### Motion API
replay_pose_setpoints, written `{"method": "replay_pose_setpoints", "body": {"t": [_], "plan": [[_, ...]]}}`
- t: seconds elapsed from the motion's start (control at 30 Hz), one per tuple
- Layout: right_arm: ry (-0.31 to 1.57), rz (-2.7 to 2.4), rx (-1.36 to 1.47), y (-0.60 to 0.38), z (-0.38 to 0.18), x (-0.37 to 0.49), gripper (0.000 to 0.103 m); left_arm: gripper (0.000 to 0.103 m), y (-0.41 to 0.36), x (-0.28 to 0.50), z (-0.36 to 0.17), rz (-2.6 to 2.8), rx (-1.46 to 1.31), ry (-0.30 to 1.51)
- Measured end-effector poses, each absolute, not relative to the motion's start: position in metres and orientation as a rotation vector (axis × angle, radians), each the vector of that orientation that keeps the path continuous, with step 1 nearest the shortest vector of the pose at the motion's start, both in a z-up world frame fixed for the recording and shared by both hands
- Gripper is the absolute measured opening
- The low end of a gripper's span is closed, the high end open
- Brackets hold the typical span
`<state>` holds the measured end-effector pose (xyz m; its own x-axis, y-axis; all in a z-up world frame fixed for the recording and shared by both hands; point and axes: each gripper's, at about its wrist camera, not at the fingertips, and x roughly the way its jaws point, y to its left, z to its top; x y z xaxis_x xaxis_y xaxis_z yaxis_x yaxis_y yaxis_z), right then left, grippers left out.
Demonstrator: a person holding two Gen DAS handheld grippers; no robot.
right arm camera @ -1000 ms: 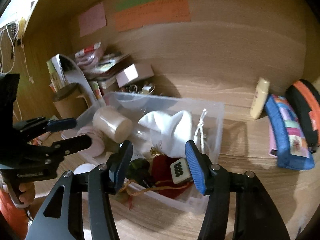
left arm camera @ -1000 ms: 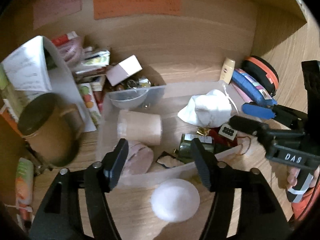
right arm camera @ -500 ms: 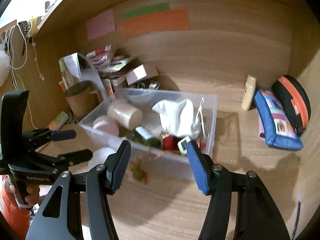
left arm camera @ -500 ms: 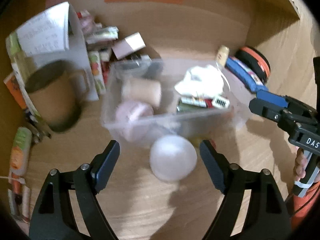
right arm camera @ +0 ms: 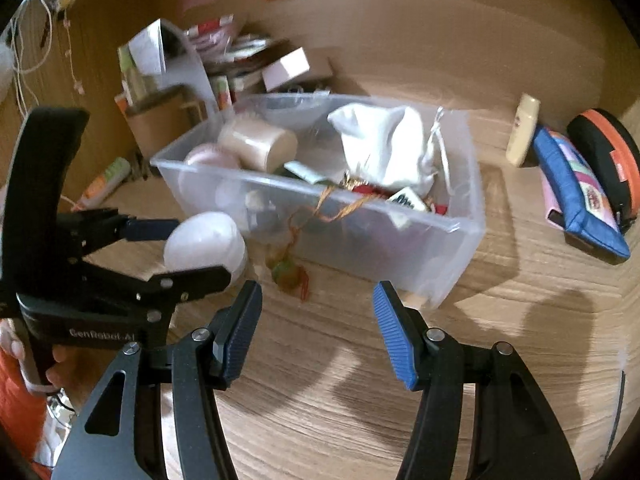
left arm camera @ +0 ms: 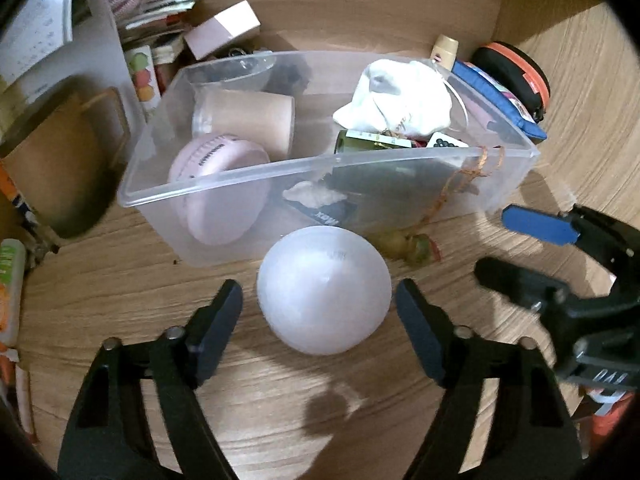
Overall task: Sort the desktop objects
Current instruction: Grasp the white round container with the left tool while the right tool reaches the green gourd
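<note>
We are lining up our left gripper [left arm camera: 318, 300] on the white ball [left arm camera: 323, 290], which is sitting on the tabletop [left arm camera: 280, 408] just in front of the clear bin [left arm camera: 400, 158], close against its near wall. The left jaws are standing apart, one on each side of the ball, not yet touching it. Our right gripper [right arm camera: 316, 322] is hanging open and empty in front of the bin's right end, near the small green charm [right arm camera: 286, 270] whose cord is trailing over the bin rim.

To do this well, we are judging that the ball needs the pads centred on its widest part before we close; a smooth round thing will likely squirt forward if pinched off-centre, and the bin wall is right there to bounce it back. Closing slowly should help.

For room: the tabletop in front of the bin is open wood, so pulling back is easy. Left of the bin a brown cup [left arm camera: 52, 168] is crowding the edge; right of it a blue pouch [right arm camera: 576, 196] is lying well apart. The lift over the rim is short.
</note>
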<state>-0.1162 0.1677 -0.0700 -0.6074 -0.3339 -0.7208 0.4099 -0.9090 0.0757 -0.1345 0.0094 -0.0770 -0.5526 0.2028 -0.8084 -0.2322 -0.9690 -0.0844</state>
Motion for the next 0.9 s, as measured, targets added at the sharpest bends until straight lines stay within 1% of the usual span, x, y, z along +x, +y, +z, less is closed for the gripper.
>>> {"method": "replay_pose_setpoints", "body": {"t": [0.03,0.1,0.27,0.3,0.47,0.63,0.77,0.87,0.9], "plan": [[0.142,-2.488,1.097,0.167,-0.072,-0.117,0.054,0.068,0.010,-0.137,-0.078,2.561,-1.338,0.044],[0.155,-2.476,1.111,0.164,-0.076,-0.120,0.054,0.066,0.011,-0.140,-0.081,2.548,-1.352,0.039],[0.198,-2.446,1.137,0.152,-0.083,-0.127,0.054,0.065,0.012,-0.139,-0.085,2.559,-1.342,0.065],[0.200,-2.437,1.138,0.150,-0.083,-0.128,0.052,0.065,0.010,-0.139,-0.085,2.562,-1.342,0.060],[0.185,-2.417,1.161,0.143,-0.086,-0.138,0.052,0.065,-0.012,-0.132,-0.079,2.583,-1.305,-0.040],[0.238,-2.398,1.191,0.127,-0.094,-0.145,0.040,0.065,-0.037,-0.123,-0.073,2.615,-1.273,-0.102],[0.309,-2.423,1.181,0.114,-0.095,-0.147,0.037,0.065,-0.049,-0.115,-0.071,2.638,-1.252,-0.116],[0.318,-2.420,1.174,0.109,-0.094,-0.147,0.024,0.065,-0.052,-0.116,-0.070,2.632,-1.248,-0.141],[0.324,-2.419,1.173,0.107,-0.094,-0.147,0.018,0.065,-0.050,-0.117,-0.070,2.632,-1.245,-0.142]]}}
